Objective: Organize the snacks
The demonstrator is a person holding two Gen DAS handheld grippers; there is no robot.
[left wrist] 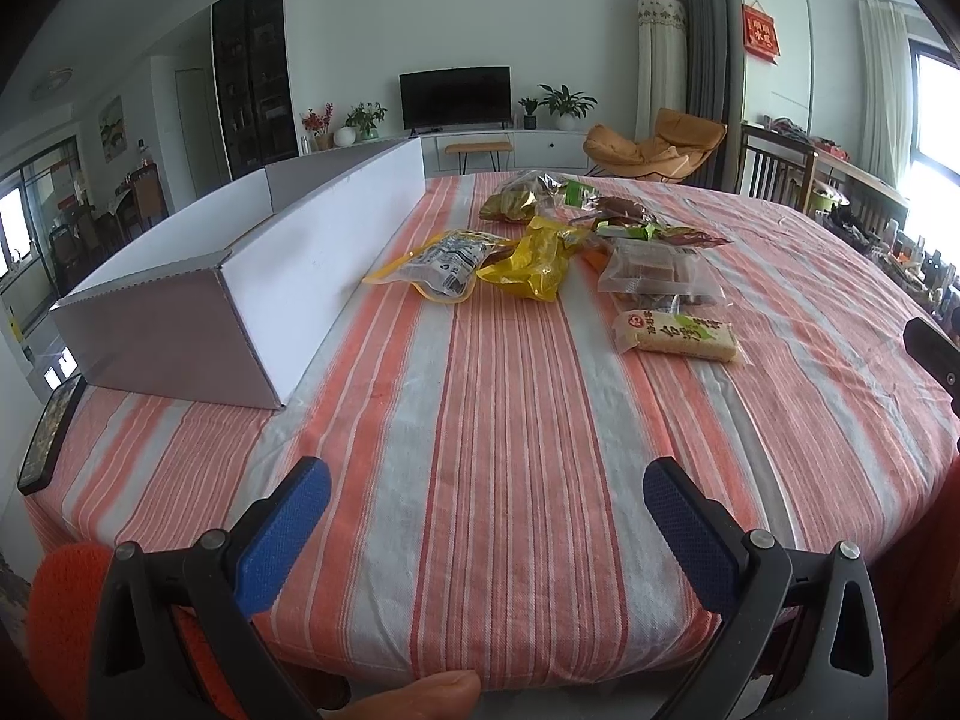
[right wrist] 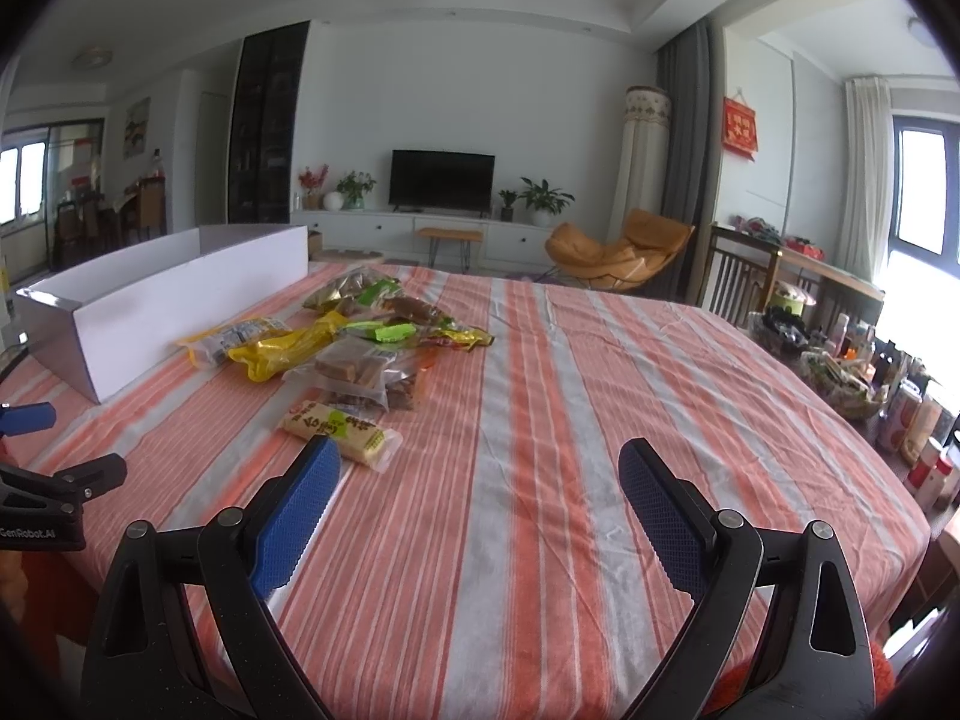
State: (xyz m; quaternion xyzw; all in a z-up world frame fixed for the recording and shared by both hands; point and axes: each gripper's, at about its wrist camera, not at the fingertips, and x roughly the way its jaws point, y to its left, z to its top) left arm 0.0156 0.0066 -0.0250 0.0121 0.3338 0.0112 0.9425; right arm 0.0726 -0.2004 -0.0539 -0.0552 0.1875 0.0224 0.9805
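Snack packets [left wrist: 576,246] lie heaped at frame centre; a rice-cracker pack [left wrist: 675,333] lies apart, nearest; long white open box [left wrist: 270,252] at left.

Ahead of my left gripper [left wrist: 486,516] the counter [left wrist: 510,420] runs bare up to the snack pile [left wrist: 576,240], which sits forward and slightly to its right. The box [left wrist: 252,276] lies forward-left of that gripper, its long side running away from me, just beside the pile's left edge. A phone [left wrist: 51,429] rests at the counter's left rim, nearer me than the box. From my right gripper [right wrist: 480,498] the pile [right wrist: 354,348] is forward-left, with the rice cracker pack [right wrist: 342,429] its nearest piece, just ahead of the gripper's left finger. The box [right wrist: 180,306] stands beyond, further left.
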